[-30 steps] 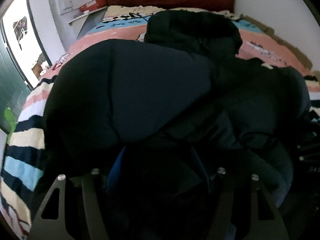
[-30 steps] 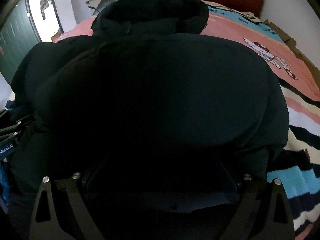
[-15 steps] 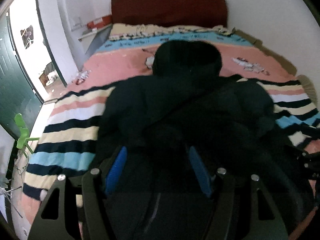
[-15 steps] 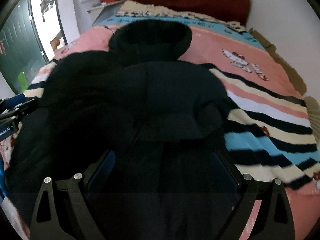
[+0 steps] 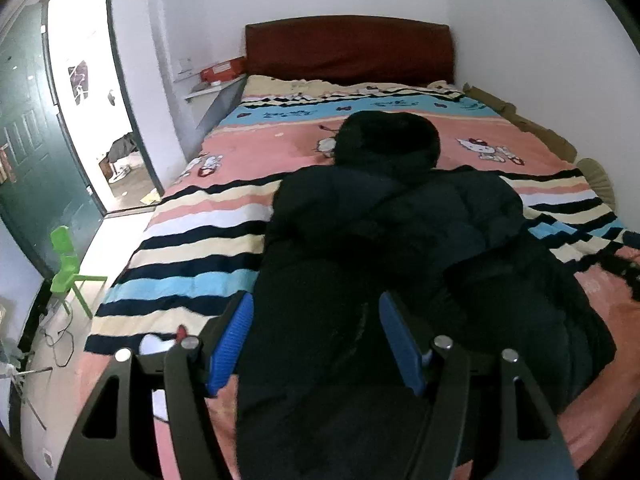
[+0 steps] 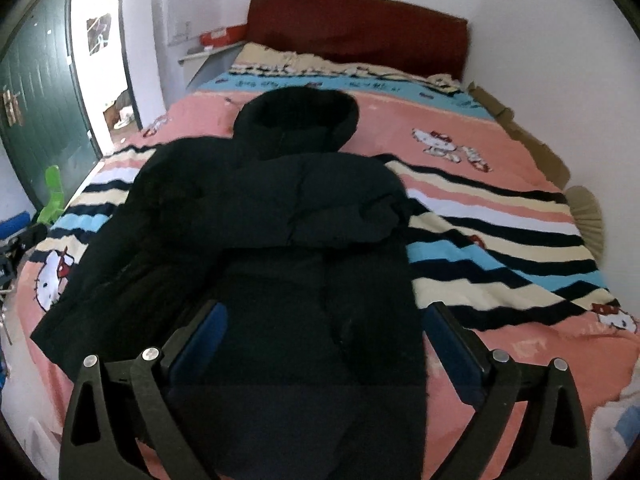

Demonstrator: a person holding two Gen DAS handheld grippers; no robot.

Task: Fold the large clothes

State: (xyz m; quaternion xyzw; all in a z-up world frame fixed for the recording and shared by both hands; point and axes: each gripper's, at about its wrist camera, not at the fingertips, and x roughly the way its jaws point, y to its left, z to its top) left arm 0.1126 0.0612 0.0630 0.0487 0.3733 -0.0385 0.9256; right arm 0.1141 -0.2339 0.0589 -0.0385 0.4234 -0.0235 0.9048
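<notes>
A black hooded puffer jacket (image 5: 392, 220) lies lengthwise on the bed, its hood (image 5: 388, 140) toward the headboard and both sleeves folded in across the chest. My left gripper (image 5: 316, 308) hovers over the jacket's lower left part with its jaws wide apart. Its blue pads (image 5: 234, 336) show bare, and the fabric lies below them. In the right wrist view the same jacket (image 6: 280, 200) fills the middle. My right gripper (image 6: 325, 312) stands open above the lower right part, its pads (image 6: 452, 356) clear of the cloth. The hem is hidden under both grippers.
The bed carries a striped pink, blue and cream cartoon blanket (image 5: 192, 248), with a dark red headboard (image 5: 348, 48) at the far end. A white wall runs along the right. To the left are a green chair (image 5: 68, 268), a green door (image 5: 28, 152) and a shelf holding a red box (image 5: 222, 72).
Both grippers have pulled back and risen away from the jacket, which filled the views a second ago. The whole jacket and much of the bed now show. The jaws have stayed wide.
</notes>
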